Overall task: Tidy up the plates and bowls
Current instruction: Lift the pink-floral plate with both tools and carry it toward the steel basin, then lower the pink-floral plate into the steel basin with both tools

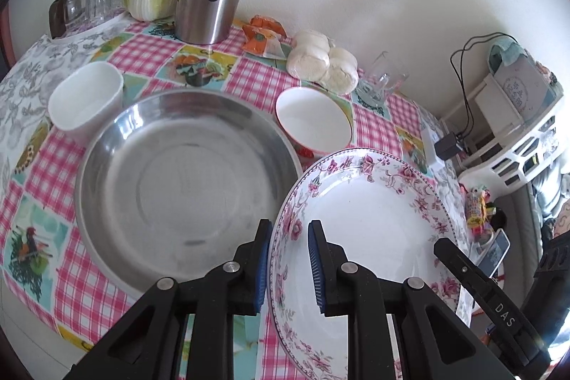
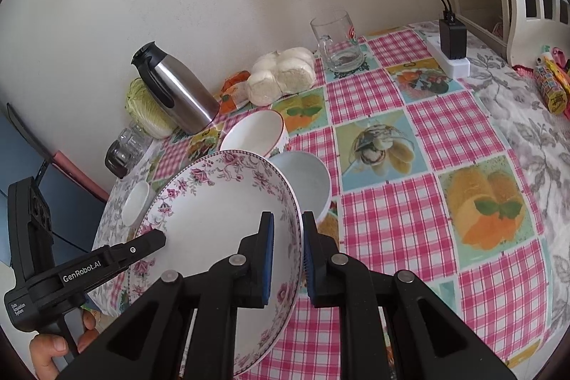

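Presently the floral plate [image 1: 370, 212] is clear of the surface [image 1: 149, 48], carried between two grippers that pinch opposite sides of its rim.

Hazards, left to right:
- Steel basin [image 1: 185, 173]: it lies just beside the plate's left edge. A drift that way would likely knock rim against rim.
- Left gripper [image 1: 288, 264]: the grip is on the rim only. If the two hands part or tilt unequally, the plate could twist out of the pads.
- Red-rimmed bowl [image 1: 313, 118] and pale bowl [image 2: 306, 182]: both sit close under the plate's far edge; a drop in height risks a chip.
- Right gripper [image 2: 288, 255]: it bites the thin edge, so a slip here would probably tip the plate onto the pale bowl.

Jaws:
- Left jaws: nearly closed, one pad inside the rim, one outside, pinching the plate.
- Right jaws: nearly closed, clamped across the opposite rim in the same way.
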{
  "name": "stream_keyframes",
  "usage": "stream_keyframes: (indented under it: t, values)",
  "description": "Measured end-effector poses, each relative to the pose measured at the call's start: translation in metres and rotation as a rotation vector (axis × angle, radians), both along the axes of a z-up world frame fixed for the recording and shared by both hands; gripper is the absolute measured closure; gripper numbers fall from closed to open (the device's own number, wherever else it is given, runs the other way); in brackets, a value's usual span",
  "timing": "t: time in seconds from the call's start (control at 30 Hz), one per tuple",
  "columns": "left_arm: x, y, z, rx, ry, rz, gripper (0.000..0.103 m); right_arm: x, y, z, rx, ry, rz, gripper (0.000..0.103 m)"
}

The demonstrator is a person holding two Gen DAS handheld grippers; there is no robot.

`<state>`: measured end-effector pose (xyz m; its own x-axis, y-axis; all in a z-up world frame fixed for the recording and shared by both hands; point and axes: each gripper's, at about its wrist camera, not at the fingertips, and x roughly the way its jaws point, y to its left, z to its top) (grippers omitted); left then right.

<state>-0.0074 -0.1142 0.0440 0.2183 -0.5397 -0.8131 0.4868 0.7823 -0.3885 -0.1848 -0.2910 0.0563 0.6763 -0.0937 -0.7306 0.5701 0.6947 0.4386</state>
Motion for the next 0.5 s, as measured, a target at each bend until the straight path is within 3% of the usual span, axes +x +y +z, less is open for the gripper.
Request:
stream_keyframes:
  t: [0.5]
  values:
    - [0.062,-0.01,0.007,-0.062,0.045,0.06,0.081,0.054,-0.017,0.01,-0.025,-0.017,0.013,0.087]
